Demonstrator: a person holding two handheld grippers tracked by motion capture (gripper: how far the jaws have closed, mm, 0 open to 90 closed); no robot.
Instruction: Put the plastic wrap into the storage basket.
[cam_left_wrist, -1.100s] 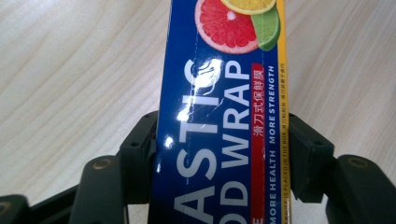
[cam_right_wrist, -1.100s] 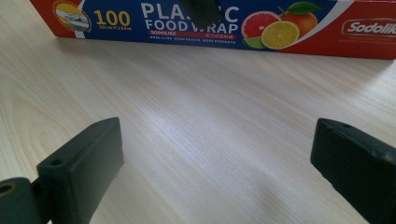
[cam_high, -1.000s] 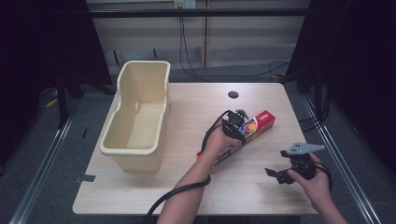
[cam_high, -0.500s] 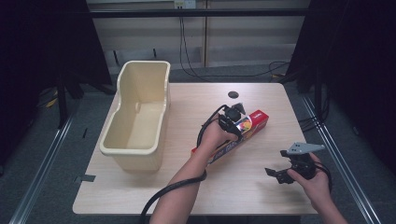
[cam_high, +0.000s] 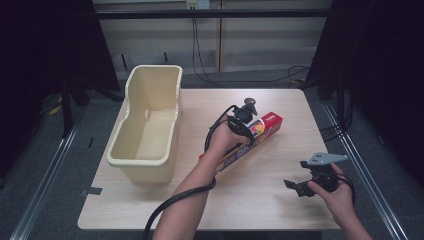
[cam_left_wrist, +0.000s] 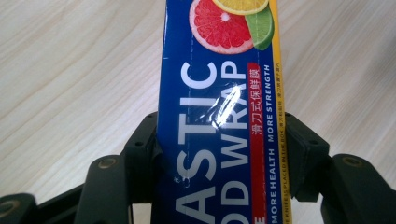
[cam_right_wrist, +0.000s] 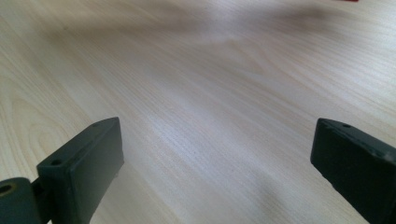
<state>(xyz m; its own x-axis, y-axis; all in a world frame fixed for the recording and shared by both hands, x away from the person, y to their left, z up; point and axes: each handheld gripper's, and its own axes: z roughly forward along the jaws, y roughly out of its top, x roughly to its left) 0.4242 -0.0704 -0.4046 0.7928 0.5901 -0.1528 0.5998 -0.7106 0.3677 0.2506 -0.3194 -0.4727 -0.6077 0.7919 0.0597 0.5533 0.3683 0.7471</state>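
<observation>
The left gripper (cam_left_wrist: 219, 154) pinches the plastic wrap box (cam_left_wrist: 219, 107) between its jaws, probably lifting it toward the tub (cam_high: 150, 117); the right gripper (cam_right_wrist: 215, 163) waits, jaws spread.

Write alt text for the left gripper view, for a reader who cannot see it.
A blue plastic wrap box, printed with citrus slices, is clamped between the two black jaws of the left tool. Pale wooden table shows behind it on both sides.

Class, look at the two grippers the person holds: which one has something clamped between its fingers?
The left gripper: its fingers press both sides of the blue plastic wrap box. The right gripper has wide-apart fingers with nothing between them, just bare table.
</observation>
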